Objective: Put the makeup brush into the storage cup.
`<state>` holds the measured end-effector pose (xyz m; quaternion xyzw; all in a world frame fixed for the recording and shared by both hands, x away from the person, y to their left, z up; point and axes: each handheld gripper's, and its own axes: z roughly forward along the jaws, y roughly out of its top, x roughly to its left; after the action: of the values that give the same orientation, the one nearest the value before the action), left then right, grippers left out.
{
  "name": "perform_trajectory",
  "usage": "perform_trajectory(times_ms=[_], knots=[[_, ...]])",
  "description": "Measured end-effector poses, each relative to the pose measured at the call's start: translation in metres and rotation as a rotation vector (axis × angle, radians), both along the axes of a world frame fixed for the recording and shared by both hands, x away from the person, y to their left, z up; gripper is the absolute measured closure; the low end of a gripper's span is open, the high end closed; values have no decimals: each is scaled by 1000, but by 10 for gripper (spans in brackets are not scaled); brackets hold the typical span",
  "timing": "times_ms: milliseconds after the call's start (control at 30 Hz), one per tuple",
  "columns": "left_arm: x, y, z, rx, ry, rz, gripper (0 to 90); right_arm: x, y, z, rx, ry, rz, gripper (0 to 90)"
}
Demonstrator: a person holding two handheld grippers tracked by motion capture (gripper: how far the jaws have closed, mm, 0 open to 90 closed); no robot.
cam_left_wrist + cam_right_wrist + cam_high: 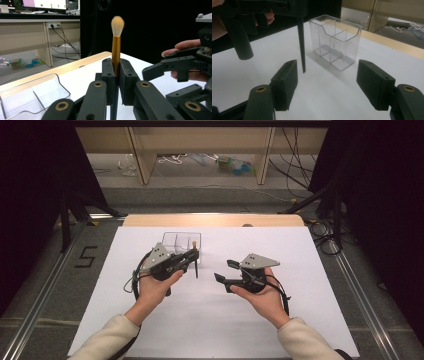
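A white table (210, 320) carries a clear divided organizer box (181, 240) near its far edge. Just in front of the box, the left gripper (192, 259) pinches an upright makeup brush (116, 47) by its gold ferrule, bristles up. The right gripper (224, 271), beside it, has its jaws spread with nothing between them.

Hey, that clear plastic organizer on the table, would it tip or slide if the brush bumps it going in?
Probably both. The clear organizer looks thin-walled, so likely light and easy to push across the smooth white table cover. It stands tall on a narrow base, so a knock near its rim from the makeup brush might tip it.
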<state>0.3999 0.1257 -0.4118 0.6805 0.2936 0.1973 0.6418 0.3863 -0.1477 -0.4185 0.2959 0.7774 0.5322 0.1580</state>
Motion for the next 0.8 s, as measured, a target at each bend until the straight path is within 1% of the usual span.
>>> perform_trajectory(times_ms=[67, 133, 200, 233, 300, 333, 400, 467, 500, 633, 667, 700, 733, 767, 800], knots=[[0, 2, 1, 7, -6, 3, 835, -1, -2, 1, -9, 3, 0, 342], [0, 2, 1, 5, -9, 6, 835, -4, -4, 2, 11, 0, 9, 341], [1, 3, 1, 12, -12, 6, 835, -6, -7, 2, 13, -4, 6, 339], [0, 3, 1, 6, -4, 9, 835, -7, -8, 2, 13, -8, 4, 339], [1, 3, 1, 4, -3, 12, 835, -8, -10, 3, 6, -12, 0, 338], [1, 3, 1, 5, -1, 13, 835, -9, -11, 3, 13, -14, 1, 338], [1, 3, 1, 9, -2, 13, 835, -11, -14, 4, 7, -20, -4, 338], [1, 3, 1, 11, -3, 12, 835, -13, -17, 5, 20, -22, -1, 338], [1, 4, 1, 12, -5, 14, 835, -14, -19, 5, 13, -28, -8, 338], [1, 5, 2, 16, -14, 17, 835, -16, -23, 6, 25, -30, -5, 336], [1, 5, 2, 17, -17, 17, 835, -17, -25, 6, 14, -34, -12, 335], [1, 6, 2, 14, -12, 22, 835, -17, -25, 6, 14, -34, -12, 335], [1, 6, 2, 15, -14, 23, 835, -17, -25, 5, 27, -36, -11, 334], [1, 6, 2, 14, -15, 26, 835, -18, -26, 6, 14, -29, -17, 333], [1, 7, 3, 15, -18, 26, 835, -18, -27, 5, 27, -33, -14, 333]])
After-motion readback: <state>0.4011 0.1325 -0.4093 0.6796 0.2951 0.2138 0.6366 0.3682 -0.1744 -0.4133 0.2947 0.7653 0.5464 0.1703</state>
